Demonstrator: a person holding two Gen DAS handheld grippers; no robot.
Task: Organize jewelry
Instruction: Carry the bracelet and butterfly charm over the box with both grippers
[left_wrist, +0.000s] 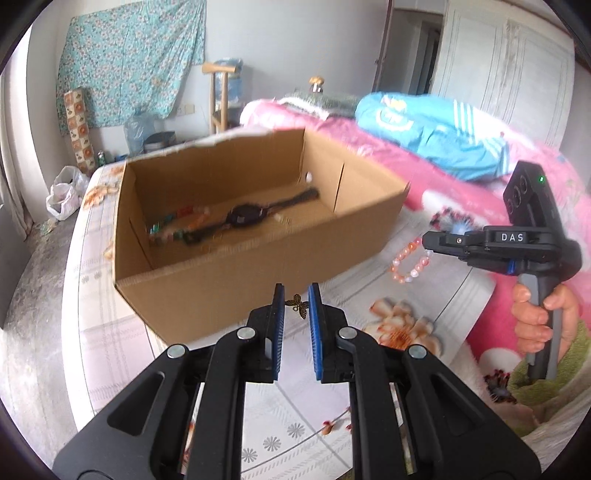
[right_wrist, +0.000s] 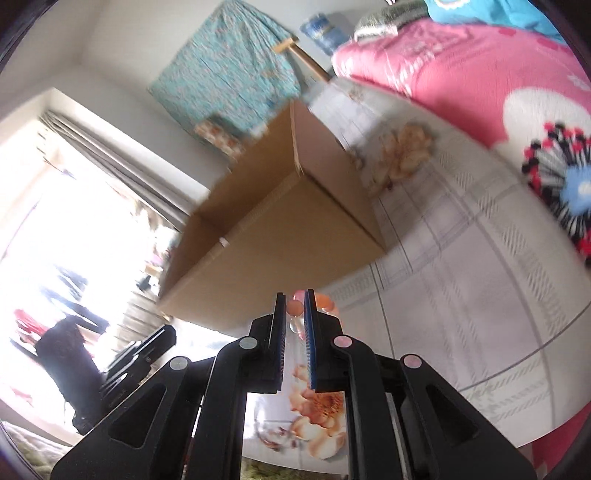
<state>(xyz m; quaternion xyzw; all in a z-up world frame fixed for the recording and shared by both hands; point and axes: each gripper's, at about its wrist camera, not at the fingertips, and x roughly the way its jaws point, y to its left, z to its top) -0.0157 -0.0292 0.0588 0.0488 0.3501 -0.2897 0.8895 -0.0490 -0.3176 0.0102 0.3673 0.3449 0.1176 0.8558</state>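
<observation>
An open cardboard box (left_wrist: 221, 266) stands on the bed; inside lie a black watch (left_wrist: 243, 216) and a coloured bead bracelet (left_wrist: 170, 229). My left gripper (left_wrist: 296, 299) is shut on a small bronze butterfly charm (left_wrist: 298, 306), held in front of the box's near wall. My right gripper (left_wrist: 428, 242) hangs to the right of the box, shut on a pink and white bead bracelet (left_wrist: 410, 264) that dangles from it. In the right wrist view the bracelet beads (right_wrist: 295, 308) sit between the pads of that gripper (right_wrist: 295, 295), with the box (right_wrist: 280, 236) just ahead.
The bed has a white floral sheet (left_wrist: 295, 424) and a pink quilt (left_wrist: 461, 192) at the right with blue clothing (left_wrist: 436, 136) on it. A plastic bag (left_wrist: 64, 195) lies on the floor at left. A wooden stand (left_wrist: 218, 96) is by the far wall.
</observation>
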